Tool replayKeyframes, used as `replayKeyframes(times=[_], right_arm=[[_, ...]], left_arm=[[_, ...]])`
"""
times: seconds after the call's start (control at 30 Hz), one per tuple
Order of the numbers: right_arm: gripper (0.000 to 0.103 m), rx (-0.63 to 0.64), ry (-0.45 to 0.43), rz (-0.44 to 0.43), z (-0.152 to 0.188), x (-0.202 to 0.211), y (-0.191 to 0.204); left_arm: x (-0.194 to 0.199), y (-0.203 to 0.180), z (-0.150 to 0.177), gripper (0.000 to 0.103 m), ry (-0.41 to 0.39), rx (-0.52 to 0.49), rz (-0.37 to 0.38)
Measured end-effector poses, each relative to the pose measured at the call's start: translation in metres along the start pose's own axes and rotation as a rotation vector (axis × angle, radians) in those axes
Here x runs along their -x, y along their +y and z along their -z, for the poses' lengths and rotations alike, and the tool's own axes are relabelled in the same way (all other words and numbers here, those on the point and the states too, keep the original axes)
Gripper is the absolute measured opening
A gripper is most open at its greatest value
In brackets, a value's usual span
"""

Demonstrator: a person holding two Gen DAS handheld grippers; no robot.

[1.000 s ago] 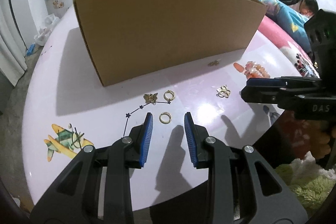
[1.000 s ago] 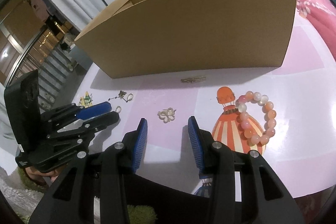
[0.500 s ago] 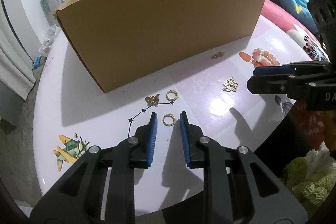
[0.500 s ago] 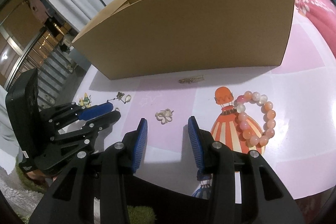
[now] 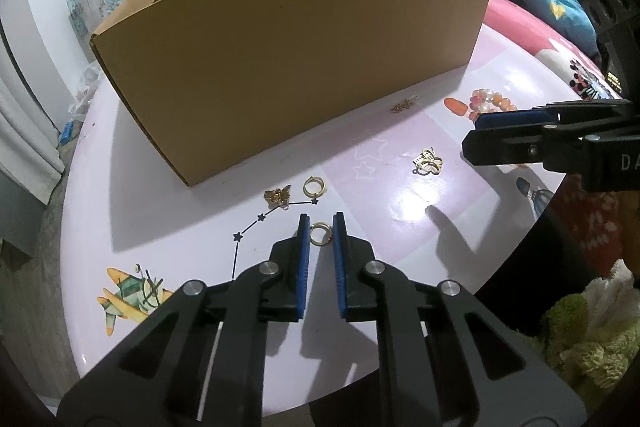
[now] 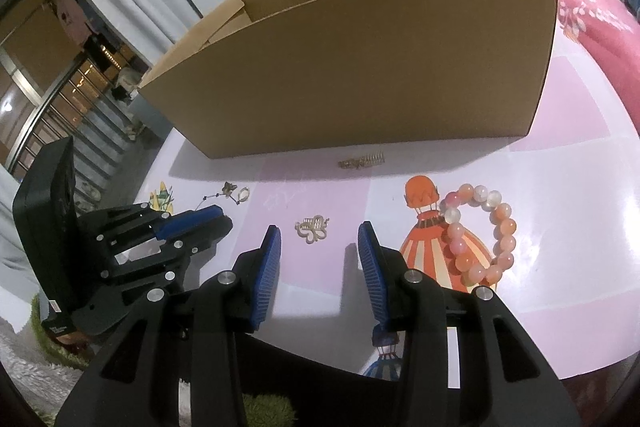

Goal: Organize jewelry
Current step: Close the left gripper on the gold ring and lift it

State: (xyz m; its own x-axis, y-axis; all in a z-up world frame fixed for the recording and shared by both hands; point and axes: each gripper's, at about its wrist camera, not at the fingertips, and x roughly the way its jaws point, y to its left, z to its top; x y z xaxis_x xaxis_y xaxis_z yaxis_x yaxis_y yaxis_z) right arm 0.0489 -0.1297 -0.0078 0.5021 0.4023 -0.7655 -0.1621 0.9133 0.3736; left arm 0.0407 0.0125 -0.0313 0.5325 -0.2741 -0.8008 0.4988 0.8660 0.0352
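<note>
On the pale pink table (image 5: 404, 195), before a cardboard box (image 5: 296, 67), the jewelry is seen scattered and not yet put away. A small gold ring (image 5: 320, 234) is bracketed by the left gripper (image 5: 320, 227), whose jaws are closing around it; the blue pads (image 5: 305, 247) are not yet seen to press on it. Just beyond, a second ring (image 5: 314, 185) and a butterfly charm (image 5: 277, 195) are laid close together. Further right, a gold knot-shaped piece (image 6: 313, 227) is found just ahead of the right gripper (image 6: 318, 239), which is held spread with nothing between its jaws. A bead bracelet (image 6: 480, 231) and a small comb-like clip (image 6: 362, 161) are left near the box. Nothing can be seen inside the box, so the task is judged barely begun, with every visible piece left to be moved.
</note>
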Motion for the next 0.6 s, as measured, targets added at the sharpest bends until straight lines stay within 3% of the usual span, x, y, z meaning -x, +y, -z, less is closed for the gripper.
replayKeyframes(times=[0.3, 0.6], right_arm=[[0.04, 0.074, -0.026, 0.003, -0.013, -0.001, 0.016], [0.04, 0.279, 0.009, -0.035, -0.025, -0.034, 0.06]], left_arm=[[0.002, 0.005, 0.007, 0.01, -0.019, 0.031, -0.008], [0.004, 0.021, 0.011, 0.01, -0.021, 0.104, -0.041]])
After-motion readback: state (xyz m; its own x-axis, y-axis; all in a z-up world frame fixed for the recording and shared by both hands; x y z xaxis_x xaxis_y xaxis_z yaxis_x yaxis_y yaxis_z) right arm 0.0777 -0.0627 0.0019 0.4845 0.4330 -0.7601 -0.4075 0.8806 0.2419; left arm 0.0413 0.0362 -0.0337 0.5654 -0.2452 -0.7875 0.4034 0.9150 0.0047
